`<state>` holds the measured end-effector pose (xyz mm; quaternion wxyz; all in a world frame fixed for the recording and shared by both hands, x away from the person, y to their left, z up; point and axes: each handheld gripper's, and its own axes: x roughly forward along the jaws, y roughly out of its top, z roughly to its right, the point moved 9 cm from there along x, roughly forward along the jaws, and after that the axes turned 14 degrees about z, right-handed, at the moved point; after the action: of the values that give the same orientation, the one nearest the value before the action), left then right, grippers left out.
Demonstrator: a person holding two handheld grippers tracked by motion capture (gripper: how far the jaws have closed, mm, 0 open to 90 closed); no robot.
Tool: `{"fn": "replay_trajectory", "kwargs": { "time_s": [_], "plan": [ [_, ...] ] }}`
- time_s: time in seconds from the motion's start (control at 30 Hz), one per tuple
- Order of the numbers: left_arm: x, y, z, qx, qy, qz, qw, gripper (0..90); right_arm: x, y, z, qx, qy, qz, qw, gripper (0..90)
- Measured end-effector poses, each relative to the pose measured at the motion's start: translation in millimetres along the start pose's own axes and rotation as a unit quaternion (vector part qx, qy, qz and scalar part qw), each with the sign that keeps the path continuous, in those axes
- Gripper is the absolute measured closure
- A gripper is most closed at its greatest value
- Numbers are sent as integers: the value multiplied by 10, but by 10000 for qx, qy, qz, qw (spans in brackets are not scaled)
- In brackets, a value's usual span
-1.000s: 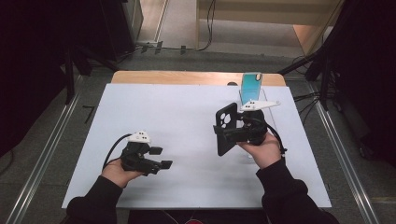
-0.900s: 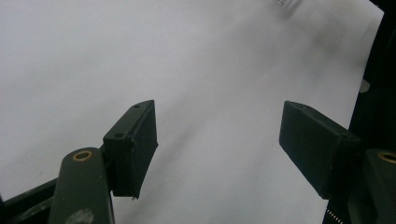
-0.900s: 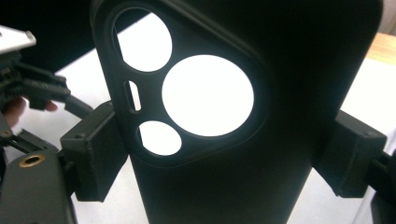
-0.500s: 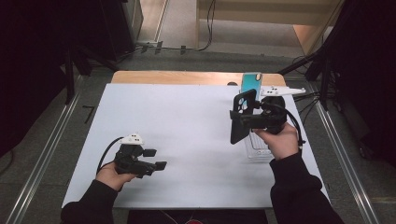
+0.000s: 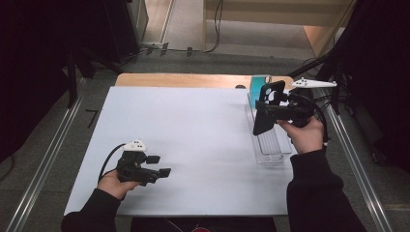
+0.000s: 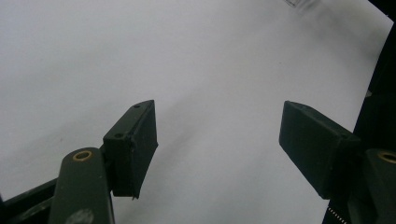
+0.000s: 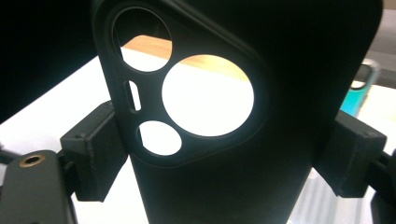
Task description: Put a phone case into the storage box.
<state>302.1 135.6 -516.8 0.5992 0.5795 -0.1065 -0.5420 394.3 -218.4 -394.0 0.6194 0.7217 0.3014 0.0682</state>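
A black phone case [image 5: 265, 107] with round camera cut-outs hangs upright above the clear tray [image 5: 271, 145] at the table's right side. My right gripper [image 5: 270, 112] is shut on the black phone case [image 7: 243, 112], its pads pressing both long edges. A teal phone case [image 5: 256, 87] stands at the tray's far end; its edge [image 7: 357, 95] shows behind the black one. My left gripper [image 5: 159, 166] rests low at the table's near left, open, with only white table between its fingers [image 6: 135, 144].
The white table top [image 5: 193, 130] lies on a wooden board [image 5: 183, 80]. Metal rails run along both sides of the table on the floor. Dark curtains and cables stand beyond the right edge.
My right hand carried the black phone case rightward and farther away, from the table's middle right to above the clear tray. The left hand stayed near the front left.
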Motion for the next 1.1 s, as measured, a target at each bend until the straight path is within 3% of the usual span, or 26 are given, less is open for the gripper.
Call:
{"fn": "replay_trajectory", "kwargs": {
  "time_s": [0.27, 0.37, 0.5, 0.6, 0.87, 1.1],
  "plan": [
    [0, -14, 12, -63, -38, 9, 10000, 284, 115, -32, 281, 41, -491, -5, 9988, 123],
    [12, -18, 25, -45, -56, -2, 10000, 284, 196, -46, 366, 121, -535, -72, 9985, 123],
    [27, -15, 21, -66, -78, 16, 9999, 284, 286, -24, 530, 120, -758, -80, 9970, 124],
    [24, -9, 7, -69, -69, 23, 9999, 284, 372, -13, 636, 251, -868, 6, 9959, 123],
    [51, -3, 5, -131, -98, 32, 9999, 284, 714, -179, 876, 342, -1080, -80, 9935, 123],
    [58, -8, 1, -114, -64, 3, 9999, 285, 925, -234, 1048, 377, -1363, 65, 9899, 122]
  ]
}}
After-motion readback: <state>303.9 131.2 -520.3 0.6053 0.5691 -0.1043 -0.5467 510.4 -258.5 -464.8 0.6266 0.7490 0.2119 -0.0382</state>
